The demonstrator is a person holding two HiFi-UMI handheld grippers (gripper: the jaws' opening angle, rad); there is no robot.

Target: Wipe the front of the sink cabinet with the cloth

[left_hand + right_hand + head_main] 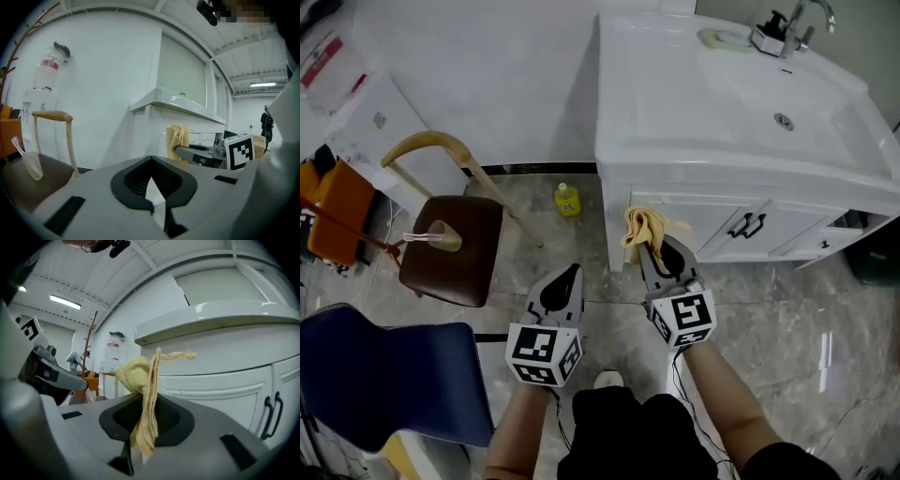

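A yellow cloth [643, 228] is pinched in my right gripper [657, 251], which is shut on it just in front of the left end of the white sink cabinet [741, 225]. In the right gripper view the cloth [143, 394] stands bunched up between the jaws, with the cabinet front [225, 385] close behind it. My left gripper [565, 281] is shut and holds nothing; it hangs over the floor to the left of the right one. The left gripper view shows the cloth [179, 137] and the cabinet side [143, 136] ahead.
A wooden chair [452, 246] with a cup on its brown seat stands at left. A yellow bottle [567, 200] sits on the floor by the wall. A blue chair [384, 375] is at lower left. Black handles [747, 225] are on the cabinet doors.
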